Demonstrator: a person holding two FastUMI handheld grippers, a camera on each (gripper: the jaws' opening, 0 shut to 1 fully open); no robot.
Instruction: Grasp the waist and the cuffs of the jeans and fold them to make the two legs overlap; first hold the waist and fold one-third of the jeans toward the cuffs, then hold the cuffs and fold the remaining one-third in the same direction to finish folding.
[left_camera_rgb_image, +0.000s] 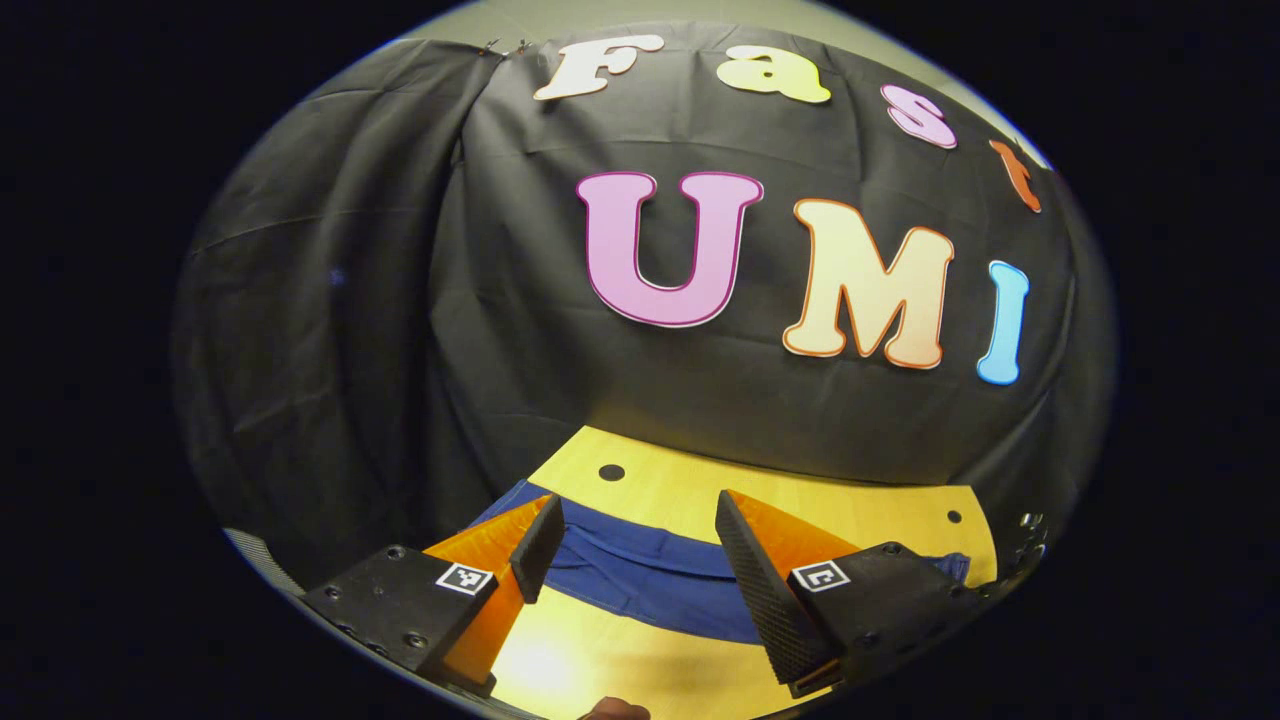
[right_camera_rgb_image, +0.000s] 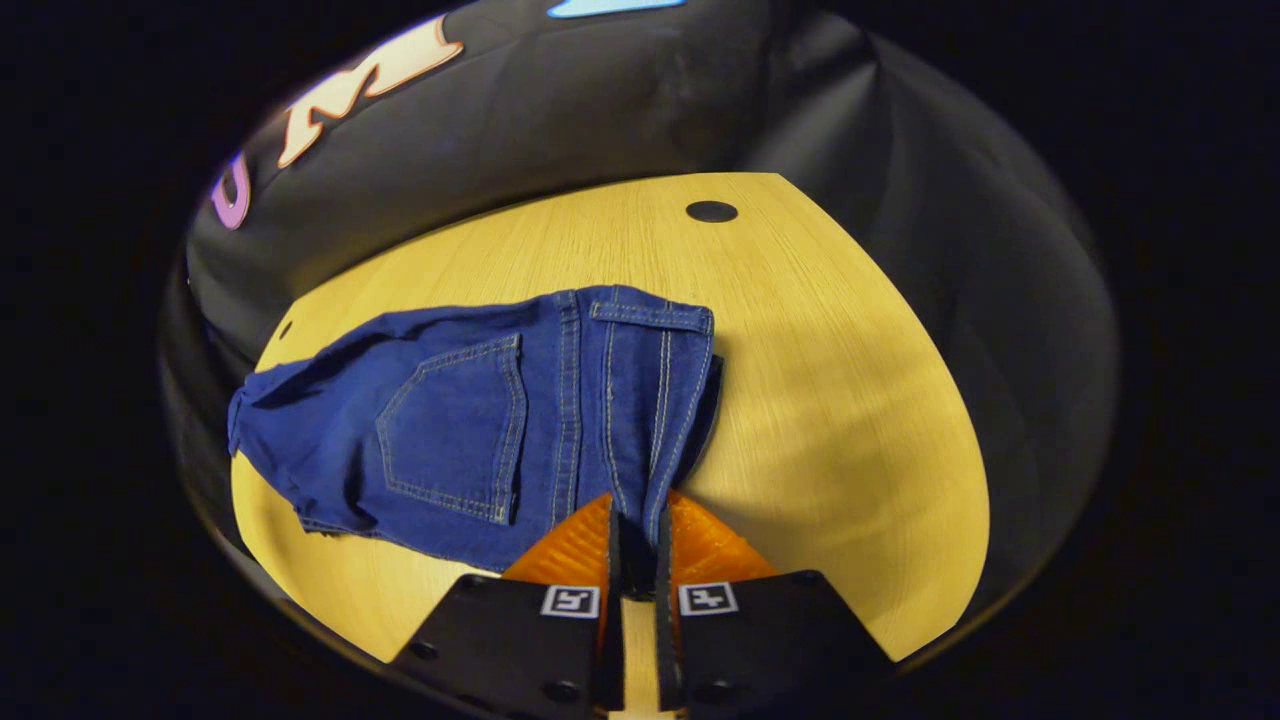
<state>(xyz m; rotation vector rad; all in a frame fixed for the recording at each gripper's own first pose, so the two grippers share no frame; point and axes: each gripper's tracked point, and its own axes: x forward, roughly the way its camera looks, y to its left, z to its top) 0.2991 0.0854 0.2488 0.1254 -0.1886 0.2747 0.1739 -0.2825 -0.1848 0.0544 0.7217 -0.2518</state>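
Right gripper (right_camera_rgb_image: 636, 545) pinches the jeans (right_camera_rgb_image: 480, 420) at the waist; left gripper (left_camera_rgb_image: 635, 560) hangs apart, so lift evenly, keeping legs stacked.

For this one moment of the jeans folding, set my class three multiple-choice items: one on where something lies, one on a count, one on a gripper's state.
1. Where do the jeans lie?
A. On the wooden table
B. On the floor
C. Over a chair back

2. How many back pockets of the jeans face up in the right gripper view?
A. None
B. One
C. Three

3. How does the left gripper stand?
A. Shut on the jeans
B. Shut on nothing
C. Open, fingers apart above the jeans

Answers:
1 A: the denim rests flat on the wood-grain top.
2 B: a single stitched pocket shows on the upper layer.
3 C: a wide gap separates its fingers, with cloth and table seen between them. The right gripper, by contrast, pinches the waist edge.
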